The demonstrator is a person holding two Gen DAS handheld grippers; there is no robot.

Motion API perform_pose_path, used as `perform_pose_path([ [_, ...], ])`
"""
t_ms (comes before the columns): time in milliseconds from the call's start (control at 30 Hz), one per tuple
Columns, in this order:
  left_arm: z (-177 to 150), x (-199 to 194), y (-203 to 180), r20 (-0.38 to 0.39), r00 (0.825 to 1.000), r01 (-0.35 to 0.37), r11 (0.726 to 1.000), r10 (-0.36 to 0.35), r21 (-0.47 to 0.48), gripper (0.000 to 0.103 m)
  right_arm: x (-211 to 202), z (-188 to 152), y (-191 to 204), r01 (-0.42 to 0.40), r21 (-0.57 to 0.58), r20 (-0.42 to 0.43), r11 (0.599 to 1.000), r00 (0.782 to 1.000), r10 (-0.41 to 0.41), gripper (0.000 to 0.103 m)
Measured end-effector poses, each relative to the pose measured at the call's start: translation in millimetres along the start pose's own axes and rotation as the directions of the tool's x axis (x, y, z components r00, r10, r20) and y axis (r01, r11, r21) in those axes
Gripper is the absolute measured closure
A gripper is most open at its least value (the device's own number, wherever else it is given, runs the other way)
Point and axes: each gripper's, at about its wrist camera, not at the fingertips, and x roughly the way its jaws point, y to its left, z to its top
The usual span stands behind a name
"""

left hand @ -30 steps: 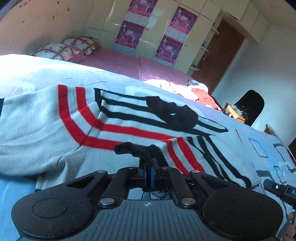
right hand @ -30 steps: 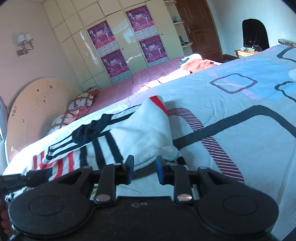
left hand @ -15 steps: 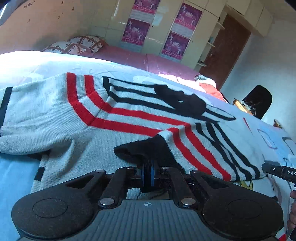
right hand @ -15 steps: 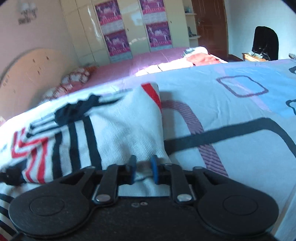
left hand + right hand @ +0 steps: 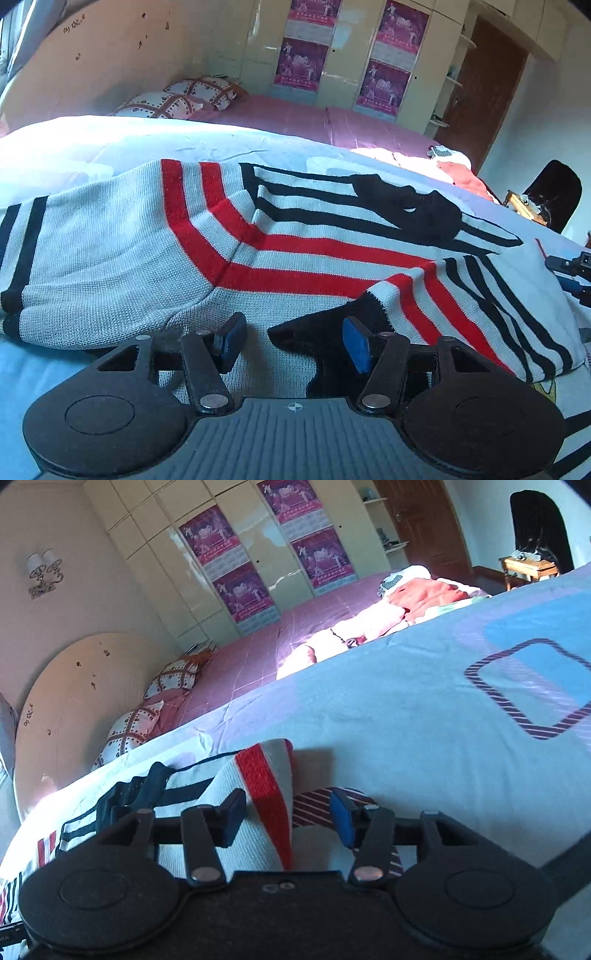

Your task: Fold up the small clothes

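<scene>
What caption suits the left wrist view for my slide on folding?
Left claw opening over a striped sweater on the bed, its black cuff between the pads.

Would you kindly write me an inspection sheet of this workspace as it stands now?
Surface: patterned bedsheet, pale blue with striped outlines.
Job's things: striped sweater lying on the sheet, partly folded; its black cuff lies between the left jaws.
Clutter: pile of clothes on the pink bed.
Grippers: left gripper opening, pads clear of the cuff; right gripper opening over the sweater's edge, not pressing it.
Cables: nothing seen.
Surroundings: wardrobe with posters, pillows, wooden door, dark chair.
</scene>
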Motion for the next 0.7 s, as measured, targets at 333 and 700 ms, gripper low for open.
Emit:
perform_pose_path([
  [333, 2, 2, -2, 0.001, 0.999, -0.032, 0.999, 0.032, 0.025, 0.055, 6, 1, 0, 0.080, -0.043, 0.011, 0.996, 0.997, -0.079, 0.089],
  [700, 3, 2, 0, -0.005, 1.000, -0.018, 0.999, 0.018, 0.042, 0.053, 22, 12, 25, 0.119, -0.267, -0.019, 0.956, 0.992, -0.128, 0.097],
])
